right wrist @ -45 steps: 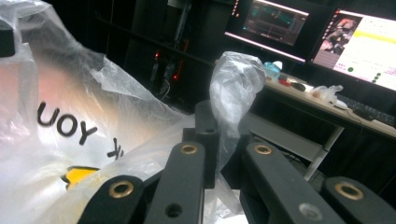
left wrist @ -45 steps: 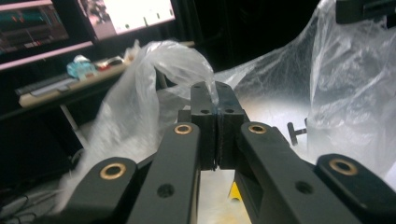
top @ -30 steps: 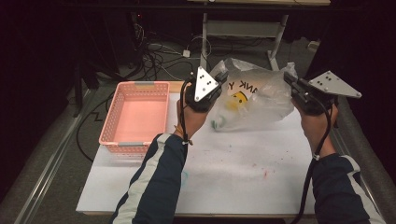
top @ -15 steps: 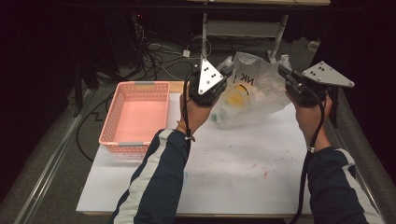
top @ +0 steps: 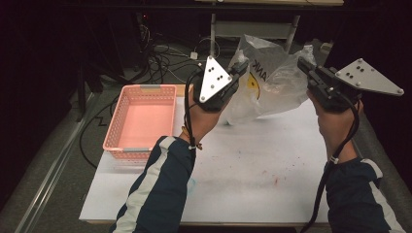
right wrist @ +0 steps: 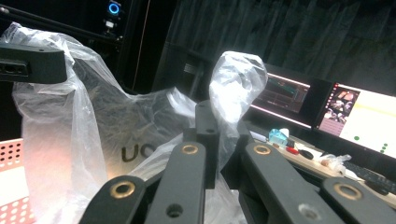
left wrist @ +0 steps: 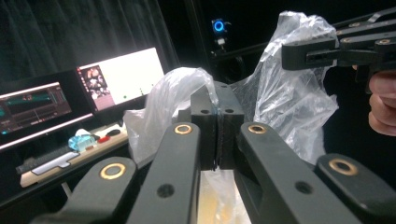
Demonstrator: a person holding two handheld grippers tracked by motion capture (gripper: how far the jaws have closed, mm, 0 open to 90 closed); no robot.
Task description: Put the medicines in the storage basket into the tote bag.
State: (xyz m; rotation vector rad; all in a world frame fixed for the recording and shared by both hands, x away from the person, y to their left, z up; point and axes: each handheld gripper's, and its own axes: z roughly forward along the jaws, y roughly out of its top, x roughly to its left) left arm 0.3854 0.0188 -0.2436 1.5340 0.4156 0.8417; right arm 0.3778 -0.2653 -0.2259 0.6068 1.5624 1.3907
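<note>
**Both grippers clenched on the plastic bag above the far edge**

Left gripper (top: 239, 69) and right gripper (top: 303, 65) are ours, one in each hand, and each has its jaws pinched tight on the plastic bag (top: 272, 82). We hold the bag off the white board (top: 243, 170), hanging between the two grippers over the board's far edge, nearer the far right corner. In the left gripper view the jaws meet on a loop of thin film (left wrist: 177, 88); in the right gripper view a bunched handle (right wrist: 233, 79) stands up between the closed jaws. Dark lettering and a yellow mark show on the bag's side.

Next in size, the pink basket (top: 114, 141) sits at the board's left edge, well apart from the bag. We see monitors (left wrist: 119, 79) on a desk beyond the table.
</note>
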